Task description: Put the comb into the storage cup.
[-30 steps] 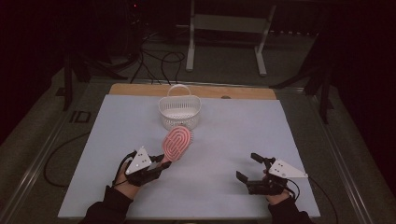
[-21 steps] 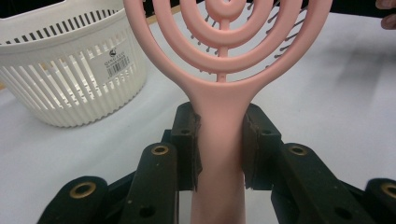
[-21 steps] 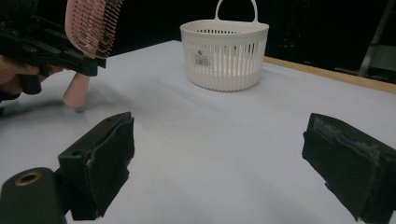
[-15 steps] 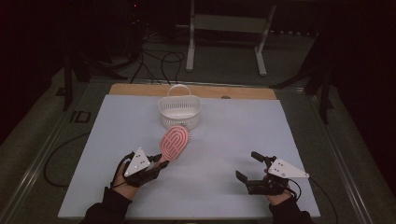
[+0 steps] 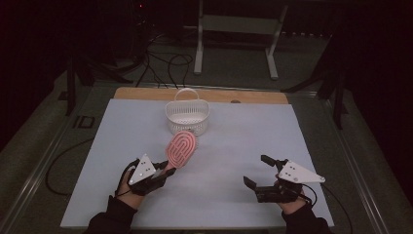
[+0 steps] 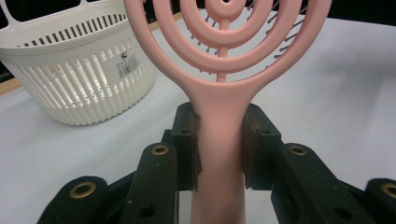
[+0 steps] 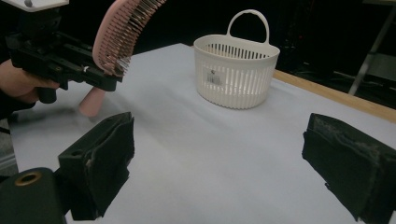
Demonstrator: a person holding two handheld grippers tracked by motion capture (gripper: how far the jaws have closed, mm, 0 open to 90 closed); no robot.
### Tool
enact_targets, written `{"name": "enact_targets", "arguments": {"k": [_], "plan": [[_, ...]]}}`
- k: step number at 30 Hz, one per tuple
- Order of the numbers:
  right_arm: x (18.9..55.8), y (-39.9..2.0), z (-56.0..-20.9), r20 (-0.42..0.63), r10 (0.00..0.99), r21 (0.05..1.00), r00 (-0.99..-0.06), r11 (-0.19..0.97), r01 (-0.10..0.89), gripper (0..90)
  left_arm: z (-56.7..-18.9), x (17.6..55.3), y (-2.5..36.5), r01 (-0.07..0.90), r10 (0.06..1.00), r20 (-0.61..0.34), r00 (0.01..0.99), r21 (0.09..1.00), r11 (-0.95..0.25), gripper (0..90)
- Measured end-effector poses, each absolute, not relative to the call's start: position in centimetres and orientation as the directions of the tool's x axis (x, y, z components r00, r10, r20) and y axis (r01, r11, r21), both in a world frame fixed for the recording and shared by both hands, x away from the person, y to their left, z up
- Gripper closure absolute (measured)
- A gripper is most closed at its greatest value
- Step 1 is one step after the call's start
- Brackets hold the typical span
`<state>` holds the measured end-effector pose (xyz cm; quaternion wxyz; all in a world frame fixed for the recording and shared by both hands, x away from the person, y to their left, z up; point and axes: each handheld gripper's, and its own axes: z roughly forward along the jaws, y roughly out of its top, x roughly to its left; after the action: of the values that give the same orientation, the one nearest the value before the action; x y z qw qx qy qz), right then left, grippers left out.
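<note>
A pink hairbrush (image 5: 181,148) with a ringed oval head is held off the table, its head tilted up toward the basket. My left gripper (image 5: 165,171) is shut on its handle (image 6: 219,140), both pads pressing the sides. In the right gripper view the hairbrush (image 7: 122,30) shows bristles down, in the left gripper (image 7: 100,79). A white slotted basket (image 5: 187,116) with a loop handle stands upright behind the brush, also seen as the basket (image 6: 74,70) and the basket (image 7: 236,70). My right gripper (image 5: 259,170) hovers open at the front right with nothing between its jaws (image 7: 219,172).
A pale blue mat (image 5: 243,131) covers the table, with a wooden edge (image 5: 253,96) at the back. Cables (image 5: 160,61) and a metal stand (image 5: 238,24) lie on the dark floor beyond. A cable (image 5: 63,161) runs along the left side.
My right gripper has risen a little above the mat. The left gripper and the brush stay where they were.
</note>
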<state>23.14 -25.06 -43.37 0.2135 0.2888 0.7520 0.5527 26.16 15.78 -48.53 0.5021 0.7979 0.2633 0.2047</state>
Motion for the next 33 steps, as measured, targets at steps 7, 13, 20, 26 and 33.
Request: {"name": "enact_targets", "arguments": {"k": [7, 13, 20, 26, 33], "plan": [[23.2, -24.1, -41.3, -0.014, 0.652, 0.952, -0.758, 0.240, 0.189, 8.8, -48.5, 26.2, 15.8, 0.215, 0.626, 0.062, 0.777, 0.909, -0.357, 71.0], [23.3, -23.3, -40.1, -0.020, 0.645, 0.953, -0.764, 0.242, 0.180, 8.6, -48.5, 26.2, 15.8, 0.216, 0.626, 0.063, 0.777, 0.908, -0.359, 71.0], [23.6, -22.4, -39.2, -0.027, 0.641, 0.952, -0.767, 0.250, 0.175, 8.4, -48.5, 26.2, 15.8, 0.217, 0.627, 0.059, 0.777, 0.910, -0.355, 71.0], [23.8, -21.7, -38.4, -0.028, 0.629, 0.956, -0.777, 0.244, 0.163, 8.4, -48.5, 26.2, 15.8, 0.217, 0.624, 0.058, 0.779, 0.909, -0.356, 71.0], [24.0, -20.3, -37.5, -0.024, 0.619, 0.957, -0.785, 0.241, 0.161, 8.4, -48.5, 26.2, 15.7, 0.215, 0.624, 0.059, 0.779, 0.910, -0.355, 71.0]]}}
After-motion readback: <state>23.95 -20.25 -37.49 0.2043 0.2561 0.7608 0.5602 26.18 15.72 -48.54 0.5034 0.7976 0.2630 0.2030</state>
